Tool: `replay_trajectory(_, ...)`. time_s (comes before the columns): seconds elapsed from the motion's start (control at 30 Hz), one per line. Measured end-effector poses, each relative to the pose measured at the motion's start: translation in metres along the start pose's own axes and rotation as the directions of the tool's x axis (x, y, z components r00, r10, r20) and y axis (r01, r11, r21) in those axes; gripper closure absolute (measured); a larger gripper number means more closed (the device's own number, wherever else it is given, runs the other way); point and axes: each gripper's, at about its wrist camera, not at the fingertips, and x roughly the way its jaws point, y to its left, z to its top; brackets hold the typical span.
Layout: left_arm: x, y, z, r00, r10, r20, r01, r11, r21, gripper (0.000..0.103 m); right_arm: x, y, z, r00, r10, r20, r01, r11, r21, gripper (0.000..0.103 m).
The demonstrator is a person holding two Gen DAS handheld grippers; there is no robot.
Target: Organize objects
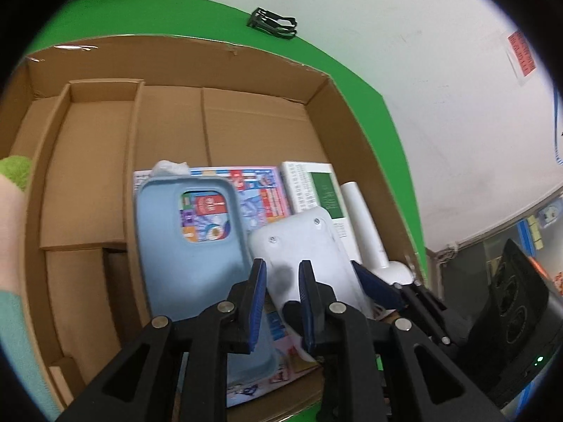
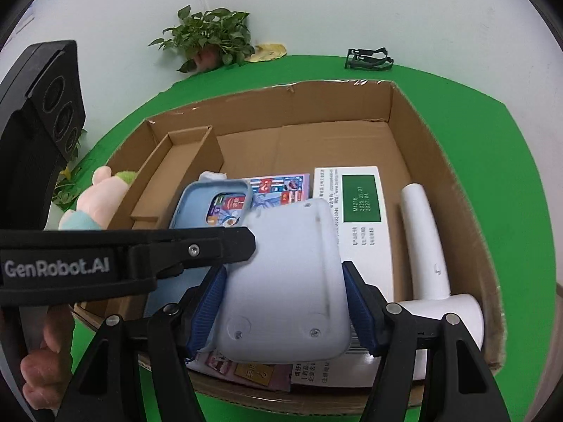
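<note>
A brown cardboard box (image 2: pixel 415 133) sits on a green table. My right gripper (image 2: pixel 285 302) is shut on a flat white device (image 2: pixel 281 281), held tilted over the box's near side. Under it lie a blue phone case (image 2: pixel 211 207), a colourful booklet (image 2: pixel 278 186), a white box with a green label (image 2: pixel 359 204) and a white handled tool (image 2: pixel 425 242). My left gripper (image 1: pixel 281 302) hovers over the white device (image 1: pixel 309 246) and phone case (image 1: pixel 186 246); its jaws stand a little apart and hold nothing.
A cardboard divider (image 2: pixel 183 161) forms a narrow compartment at the box's left. A plush toy (image 2: pixel 95 200) lies outside the box's left wall. A potted plant (image 2: pixel 211 42) and a black clip stand (image 2: pixel 369 59) sit at the table's far edge.
</note>
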Motion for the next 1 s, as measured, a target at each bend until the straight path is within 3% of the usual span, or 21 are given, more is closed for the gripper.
replay_trajectory(0.07,-0.013,0.001,-0.006,0.998,0.055,0.042,-0.056,0.998,0.014,0.084,0.0,0.002,-0.008,1.0,-0.007,0.013,0.008,1.0,-0.03,0.036)
replay_trajectory(0.1,-0.028,-0.002,-0.014,0.991,0.096,0.097,-0.1,0.994,0.04,0.084,-0.004,0.002,-0.01,0.999,-0.013,0.032,0.014,0.999,-0.039,0.027)
replay_trajectory(0.13,-0.041,-0.004,-0.019,0.981,0.13,0.143,-0.14,0.988,0.062,0.083,-0.011,0.001,-0.012,0.998,-0.02,0.064,0.023,0.999,-0.042,0.018)
replay_trajectory(0.17,-0.06,-0.01,-0.029,0.96,0.18,0.217,-0.203,0.975,0.091,0.08,-0.018,0.001,-0.015,0.995,-0.027,0.097,0.031,0.999,-0.043,0.014)
replay_trajectory(0.2,-0.087,-0.018,-0.042,0.916,0.235,0.325,-0.287,0.951,0.119,0.077,-0.03,0.0,-0.019,0.988,-0.037,0.151,0.044,0.998,-0.045,0.006)
replay_trajectory(0.23,-0.107,-0.023,-0.053,0.872,0.267,0.411,-0.346,0.929,0.132,0.061,-0.042,0.0,-0.024,0.978,-0.051,0.2,0.061,0.997,-0.046,0.0)
replay_trajectory(0.27,-0.13,-0.03,-0.068,0.802,0.302,0.515,-0.424,0.896,0.135,0.028,-0.055,0.002,-0.031,0.962,-0.075,0.261,0.091,0.995,-0.05,0.0)
replay_trajectory(0.3,-0.152,-0.036,-0.085,0.712,0.343,0.613,-0.508,0.854,0.111,0.011,-0.071,0.009,-0.04,0.937,-0.099,0.335,0.127,0.99,-0.062,0.0)
replay_trajectory(0.33,-0.166,-0.041,-0.097,0.643,0.363,0.675,-0.556,0.827,0.085,0.001,-0.085,0.019,-0.051,0.911,-0.088,0.403,0.135,0.987,-0.09,0.0)
replay_trajectory(0.37,-0.176,-0.044,-0.109,0.59,0.371,0.717,-0.588,0.806,0.066,0.001,-0.093,0.027,-0.06,0.895,-0.06,0.442,0.125,0.985,-0.12,0.0)
replay_trajectory(0.4,-0.18,-0.044,-0.116,0.57,0.384,0.726,-0.606,0.794,0.056,0.001,-0.096,0.033,-0.066,0.887,-0.041,0.46,0.117,0.984,-0.138,0.0)
replay_trajectory(0.43,-0.179,-0.043,-0.121,0.571,0.4,0.717,-0.614,0.788,0.05,0.001,-0.097,0.04,-0.071,0.882,-0.037,0.469,0.121,0.981,-0.151,0.0)
replay_trajectory(0.47,-0.176,-0.039,-0.124,0.584,0.398,0.708,-0.604,0.795,0.052,0.001,-0.095,0.047,-0.075,0.884,-0.038,0.466,0.129,0.978,-0.165,0.0)
replay_trajectory(0.6,-0.134,-0.009,-0.135,0.621,0.433,0.653,-0.547,0.836,-0.034,0.001,-0.072,0.049,-0.081,0.922,-0.055,0.384,0.131,0.976,-0.175,0.0)
replay_trajectory(0.67,-0.111,0.007,-0.134,0.627,0.474,0.619,-0.553,0.83,-0.076,0.001,-0.062,0.048,-0.082,0.935,-0.07,0.347,0.135,0.976,-0.169,0.0)
replay_trajectory(0.77,-0.08,0.028,-0.127,0.675,0.503,0.54,-0.537,0.837,-0.109,0.001,-0.042,0.044,-0.081,0.942,-0.108,0.317,0.171,0.969,-0.178,0.0)
replay_trajectory(0.8,-0.075,0.029,-0.124,0.668,0.516,0.537,-0.551,0.827,-0.11,0.001,-0.035,0.042,-0.081,0.943,-0.121,0.31,0.183,0.967,-0.179,0.0)
replay_trajectory(0.83,-0.068,0.026,-0.123,0.637,0.542,0.549,-0.588,0.801,-0.108,0.001,-0.031,0.039,-0.08,0.943,-0.128,0.308,0.189,0.966,-0.176,0.0)
replay_trajectory(0.9,-0.061,0.018,-0.125,0.617,0.555,0.558,-0.621,0.779,-0.088,0.002,-0.022,0.036,-0.078,0.941,-0.135,0.31,0.192,0.968,-0.161,0.0)
replay_trajectory(1.0,-0.06,0.019,-0.124,0.619,0.56,0.551,-0.622,0.778,-0.091,0.002,-0.014,0.033,-0.081,0.936,-0.139,0.323,0.189,0.973,-0.131,0.001)
